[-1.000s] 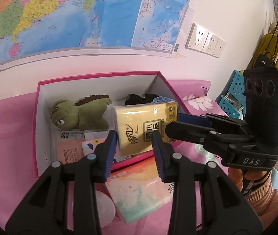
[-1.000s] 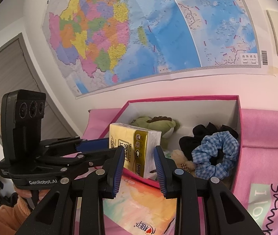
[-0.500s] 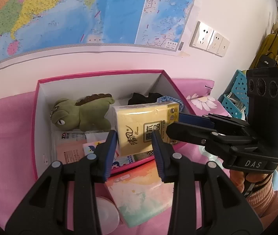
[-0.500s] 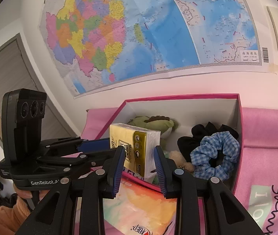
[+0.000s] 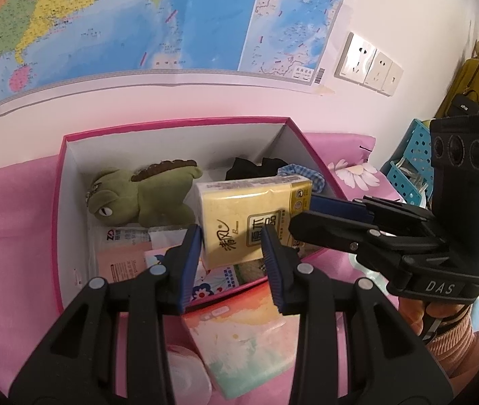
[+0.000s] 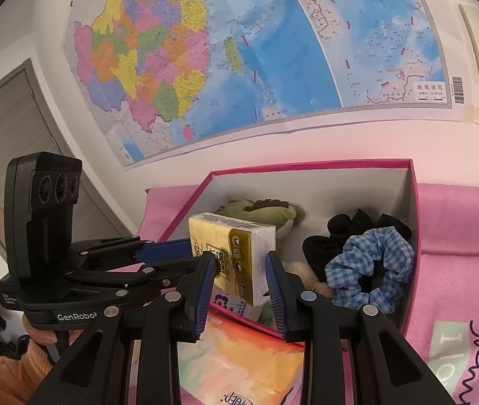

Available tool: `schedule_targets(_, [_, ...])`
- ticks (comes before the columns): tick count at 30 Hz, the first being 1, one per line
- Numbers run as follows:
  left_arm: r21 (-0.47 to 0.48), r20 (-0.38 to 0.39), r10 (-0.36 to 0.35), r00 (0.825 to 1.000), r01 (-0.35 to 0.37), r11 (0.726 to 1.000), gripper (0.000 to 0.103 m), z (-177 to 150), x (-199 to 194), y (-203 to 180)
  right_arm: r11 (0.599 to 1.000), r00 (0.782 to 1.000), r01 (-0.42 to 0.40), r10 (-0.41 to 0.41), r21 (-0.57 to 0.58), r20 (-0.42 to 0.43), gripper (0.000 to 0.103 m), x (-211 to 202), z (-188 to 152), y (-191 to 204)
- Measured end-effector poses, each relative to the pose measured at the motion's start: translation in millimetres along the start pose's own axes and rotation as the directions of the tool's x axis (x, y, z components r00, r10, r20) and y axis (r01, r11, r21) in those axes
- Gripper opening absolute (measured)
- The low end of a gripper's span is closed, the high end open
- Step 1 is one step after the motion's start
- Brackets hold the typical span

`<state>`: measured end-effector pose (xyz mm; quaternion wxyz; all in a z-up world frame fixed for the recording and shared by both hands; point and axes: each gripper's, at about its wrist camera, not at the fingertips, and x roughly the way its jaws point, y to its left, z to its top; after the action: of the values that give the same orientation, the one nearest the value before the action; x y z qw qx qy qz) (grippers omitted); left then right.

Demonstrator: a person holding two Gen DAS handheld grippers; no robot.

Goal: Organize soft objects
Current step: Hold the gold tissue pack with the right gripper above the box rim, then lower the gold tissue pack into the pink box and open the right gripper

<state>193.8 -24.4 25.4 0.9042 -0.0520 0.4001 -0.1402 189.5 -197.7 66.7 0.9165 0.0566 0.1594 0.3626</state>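
Note:
A yellow tissue pack (image 5: 249, 217) is held up over the pink-rimmed white box (image 5: 71, 168). Both grippers are shut on it: my left gripper (image 5: 231, 241) clamps one end and my right gripper (image 6: 239, 268) clamps the other end (image 6: 232, 253). Inside the box lie a green plush dinosaur (image 5: 138, 195), a black scrunchie (image 6: 347, 229), a blue checked scrunchie (image 6: 371, 270), a small tan plush (image 6: 307, 275) and flat tissue packets (image 5: 121, 253). The right gripper's body (image 5: 408, 246) shows in the left wrist view; the left gripper's body (image 6: 71, 263) shows in the right wrist view.
A colourful wipes pack (image 5: 243, 334) lies on the pink cloth (image 5: 10, 219) in front of the box, with a white round object (image 5: 185, 378) beside it. A map (image 5: 138, 17) and wall sockets (image 5: 367, 64) are behind. A blue basket (image 5: 411, 168) stands at right.
The tissue pack, held by both grippers, has moved slightly forward over the box, and both views have drawn a little closer to it.

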Motion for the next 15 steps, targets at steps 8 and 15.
schedule_targets(8, [-0.005,-0.010,0.008,1.000,-0.008,1.000,0.038,2.9,4.2,0.6,1.000,1.000,0.007,-0.006,0.010,-0.008,0.031,2.9,1.7,-2.8])
schedule_targets(15, [-0.005,-0.021,0.014,1.000,-0.014,1.000,0.038,6.3,9.2,0.5,1.000,1.000,0.016,-0.015,0.024,-0.015,0.031,6.0,1.9,-6.3])
